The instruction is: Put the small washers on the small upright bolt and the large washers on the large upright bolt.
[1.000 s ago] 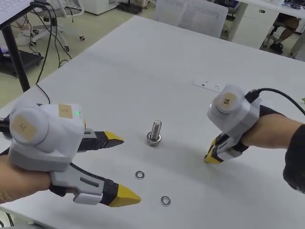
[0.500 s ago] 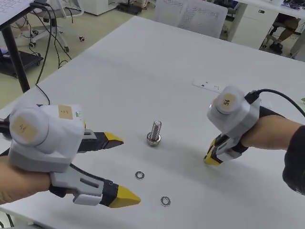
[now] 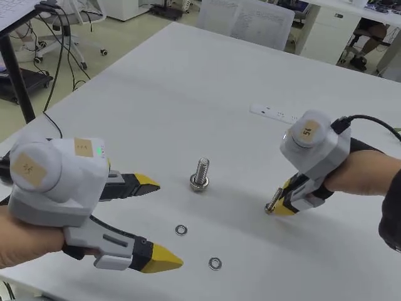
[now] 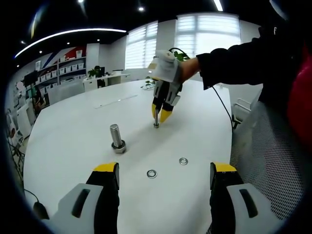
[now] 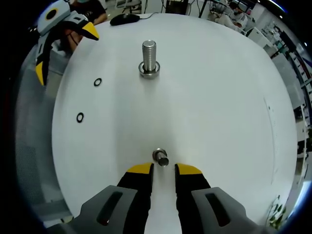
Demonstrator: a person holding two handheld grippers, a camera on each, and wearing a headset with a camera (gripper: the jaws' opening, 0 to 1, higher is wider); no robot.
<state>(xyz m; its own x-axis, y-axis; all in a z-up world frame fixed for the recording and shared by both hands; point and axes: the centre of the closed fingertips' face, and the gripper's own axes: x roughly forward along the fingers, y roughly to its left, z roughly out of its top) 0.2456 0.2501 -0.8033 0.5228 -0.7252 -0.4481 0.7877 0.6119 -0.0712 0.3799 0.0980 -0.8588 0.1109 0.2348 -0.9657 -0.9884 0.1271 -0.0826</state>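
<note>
Progress is early: two small washers (image 3: 181,230) lie loose on the desk (image 3: 188,94) at lower centre of the head view, none on the small bolt (image 3: 272,204) right of centre. The large bolt (image 3: 200,175) at centre shows a ring (image 5: 149,73) at its base, washer or head undetermined. The right hand-held gripper (image 3: 282,205) points down over the small bolt, jaws narrow, and a grip cannot be confirmed. The left hand-held gripper (image 3: 164,222) hovers at lower left, jaws wide and empty.

Tan label (image 3: 307,132) on top of the right gripper (image 3: 279,207): two dark digits, apparently "56", turned sideways; the reading is not certain. Two tan patches (image 3: 83,147) on the left gripper (image 3: 160,221): faint dark marks, too blurred to read.
</note>
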